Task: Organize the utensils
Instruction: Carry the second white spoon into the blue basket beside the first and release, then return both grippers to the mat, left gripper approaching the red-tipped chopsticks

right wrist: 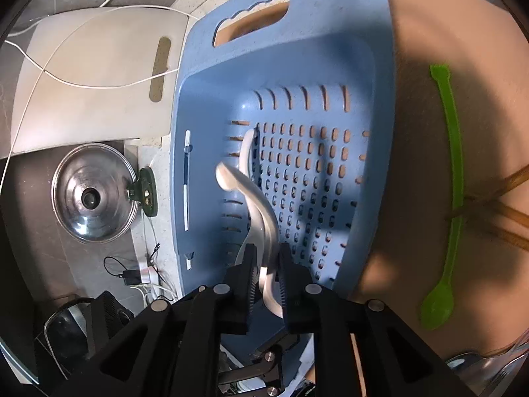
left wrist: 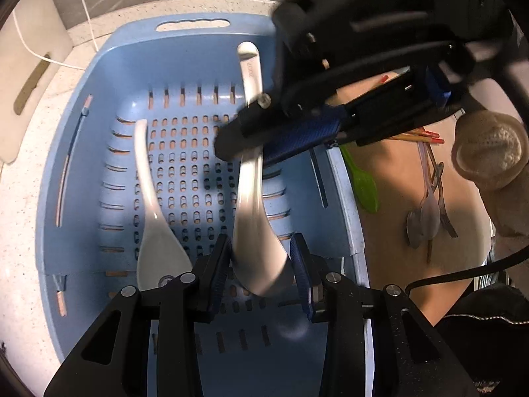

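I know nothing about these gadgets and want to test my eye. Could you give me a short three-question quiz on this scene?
1. True or false: the green spoon lies inside the blue basket.
2. How many white spoons are in or over the basket? A one, B two, C four.
3. Fill in: between the fingers of the left tool is a ____.
Key: 1 false, it lies outside on the tan surface; 2 B; 3 white spoon.
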The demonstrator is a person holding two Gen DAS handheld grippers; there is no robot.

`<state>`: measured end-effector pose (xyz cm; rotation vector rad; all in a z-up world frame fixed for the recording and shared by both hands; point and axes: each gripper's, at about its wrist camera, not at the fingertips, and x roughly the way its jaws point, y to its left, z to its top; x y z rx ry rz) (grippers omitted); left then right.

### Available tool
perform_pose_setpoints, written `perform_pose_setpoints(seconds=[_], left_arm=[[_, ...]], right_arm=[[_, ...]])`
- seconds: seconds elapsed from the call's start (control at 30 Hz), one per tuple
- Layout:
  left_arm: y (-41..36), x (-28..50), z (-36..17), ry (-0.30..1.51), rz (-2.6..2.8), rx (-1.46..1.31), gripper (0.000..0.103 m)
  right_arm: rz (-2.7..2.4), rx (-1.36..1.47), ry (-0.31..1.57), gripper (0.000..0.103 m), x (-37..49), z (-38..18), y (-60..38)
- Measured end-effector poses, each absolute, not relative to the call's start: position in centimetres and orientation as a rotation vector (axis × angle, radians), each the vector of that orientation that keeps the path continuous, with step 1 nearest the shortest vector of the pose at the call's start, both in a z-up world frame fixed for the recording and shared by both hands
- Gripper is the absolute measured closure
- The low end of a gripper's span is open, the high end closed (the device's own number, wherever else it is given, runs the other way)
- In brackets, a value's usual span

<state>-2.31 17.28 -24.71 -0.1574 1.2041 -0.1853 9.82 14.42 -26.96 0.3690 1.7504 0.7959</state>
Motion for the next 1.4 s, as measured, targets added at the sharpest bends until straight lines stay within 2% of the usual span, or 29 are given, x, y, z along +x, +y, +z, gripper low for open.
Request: perform_pose_setpoints(seconds=[0.33,0.57,0.7,0.9,1.03,1.17,1.4], left_arm=[[18.3,-1.6,-25.5,1.237,-0.154,-0.190,0.068],[18.6,-2.1,-24.6,1.211,-0.132,-0.198,0.068],[18.5,-2.5,-23.1,1.186,-0.118,-0.165,0.068],[18.1,-3.5,-20.0,1.113,-0.113,-0.144,0.068],[15.1,-3.6,-18.4,1.074,-0.163,-0.091,0.068],[11.3,-3.2,-17.6,1.059,-0.247,-0.055,0.068],[4.5,-2.5,-18.7,1.089,-0.386,0.017,0.068]], right_arm=[[0.812,0.354,1.699,0.074,10.5,-25.6,13.6],[0.862,0.360,1.627,0.074,10.8,-22.8,11.3],[0.885,0.359,1.562,0.073,10.8,-20.8,7.8],[0.841,0.337,1.386,0.063,10.4,-18.0,-1.9],[0.749,0.254,1.261,0.052,9.6,-17.1,-7.7],[0.687,0.231,1.210,0.051,9.0,-17.6,-12.3],[0.605,0.283,1.237,0.051,7.7,-19.3,-17.7]])
